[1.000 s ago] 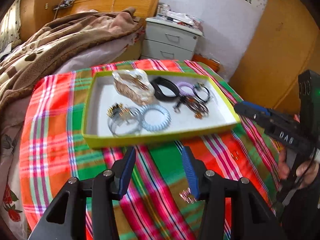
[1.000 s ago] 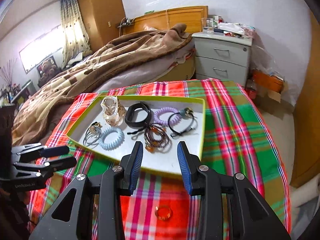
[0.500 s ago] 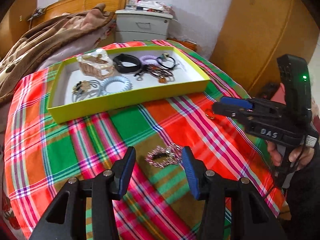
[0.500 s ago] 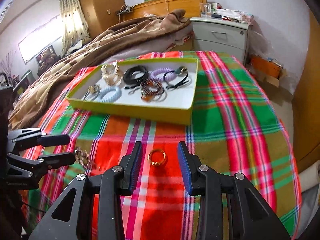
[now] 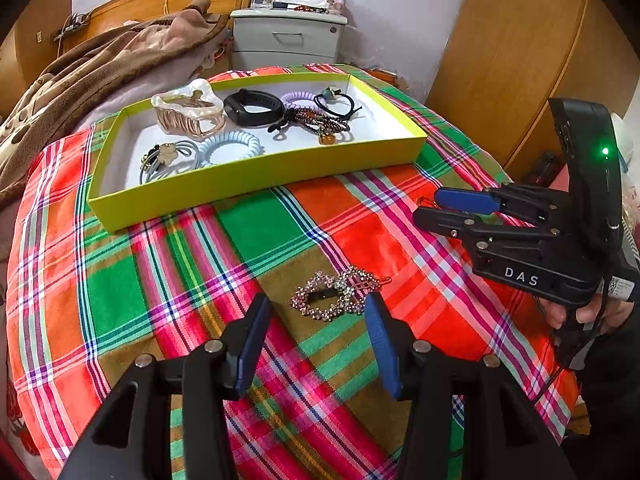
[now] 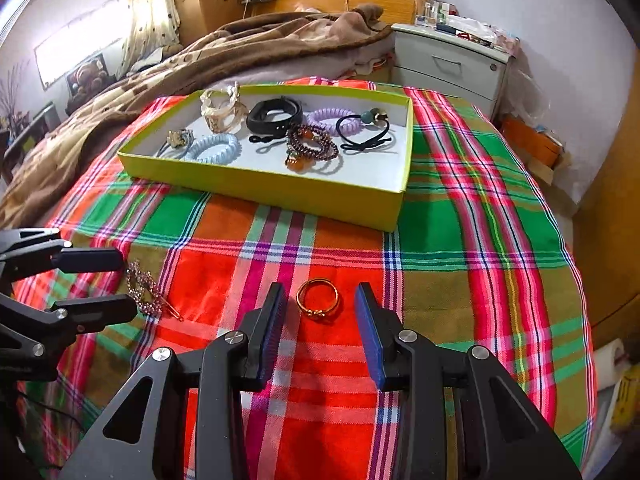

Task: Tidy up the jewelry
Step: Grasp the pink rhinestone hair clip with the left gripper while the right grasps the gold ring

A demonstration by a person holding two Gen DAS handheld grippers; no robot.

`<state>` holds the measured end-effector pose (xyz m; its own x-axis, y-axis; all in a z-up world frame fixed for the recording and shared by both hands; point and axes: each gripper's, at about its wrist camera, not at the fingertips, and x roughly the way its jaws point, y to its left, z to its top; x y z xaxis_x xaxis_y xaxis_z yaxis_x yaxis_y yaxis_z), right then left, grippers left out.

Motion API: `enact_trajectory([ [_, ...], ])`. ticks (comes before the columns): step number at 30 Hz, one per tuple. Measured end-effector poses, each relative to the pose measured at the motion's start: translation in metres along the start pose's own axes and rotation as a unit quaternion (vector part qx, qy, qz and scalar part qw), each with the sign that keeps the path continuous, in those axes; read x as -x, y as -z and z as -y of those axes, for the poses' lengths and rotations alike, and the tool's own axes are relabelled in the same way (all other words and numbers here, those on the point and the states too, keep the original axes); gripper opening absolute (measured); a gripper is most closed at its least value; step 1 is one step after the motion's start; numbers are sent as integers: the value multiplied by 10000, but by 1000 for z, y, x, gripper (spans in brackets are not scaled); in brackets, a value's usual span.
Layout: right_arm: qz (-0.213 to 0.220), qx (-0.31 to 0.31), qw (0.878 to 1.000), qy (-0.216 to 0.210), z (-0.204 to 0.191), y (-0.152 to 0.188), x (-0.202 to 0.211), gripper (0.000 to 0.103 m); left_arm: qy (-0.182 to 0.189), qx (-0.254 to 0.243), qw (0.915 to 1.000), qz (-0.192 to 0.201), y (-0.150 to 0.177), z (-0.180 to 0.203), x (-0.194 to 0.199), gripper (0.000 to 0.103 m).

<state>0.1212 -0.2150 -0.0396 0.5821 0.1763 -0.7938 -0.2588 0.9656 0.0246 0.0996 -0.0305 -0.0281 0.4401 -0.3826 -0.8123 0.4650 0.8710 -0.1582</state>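
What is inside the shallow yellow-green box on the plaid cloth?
The shallow yellow-green box holds a pearly claw clip, black band, lilac and pale blue coil ties, beaded bracelets, black bow tie, flower tie. Overlaps hide parts.

Bright, even daylight, sharp focus, strong fisheye bending at edges.

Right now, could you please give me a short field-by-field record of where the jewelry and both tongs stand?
surface: plaid cloth
tray: yellow-green tray, holding hair ties, a claw clip and bracelets
loose piece 1: rhinestone hair clip lying on the cloth, outside the tray
loose piece 2: gold ring lying on the cloth, outside the tray
left tongs: open, lined up with the hair clip, not touching it
right tongs: open, ring between the fingers, not gripped
left to do: both loose pieces not yet in the tray
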Motion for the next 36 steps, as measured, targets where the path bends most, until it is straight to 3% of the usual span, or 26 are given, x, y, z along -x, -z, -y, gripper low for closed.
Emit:
enact_trajectory([
  [6, 20, -44, 10000, 13, 1, 2, 1, 37, -6, -40, 10000, -39, 0, 2, -2, 51],
  [9, 37, -74, 10000, 53, 2, 3, 3, 23, -7, -100, 9999, -31, -1, 5, -3, 52],
  [31, 348, -448, 9982, -177, 12, 6, 22, 23, -289, -735, 9969, 34, -9, 26, -15, 52],
  [36, 384, -492, 9979, -189, 13, 6, 23, 23, -270, -758, 9968, -24, -7, 30, -13, 46],
])
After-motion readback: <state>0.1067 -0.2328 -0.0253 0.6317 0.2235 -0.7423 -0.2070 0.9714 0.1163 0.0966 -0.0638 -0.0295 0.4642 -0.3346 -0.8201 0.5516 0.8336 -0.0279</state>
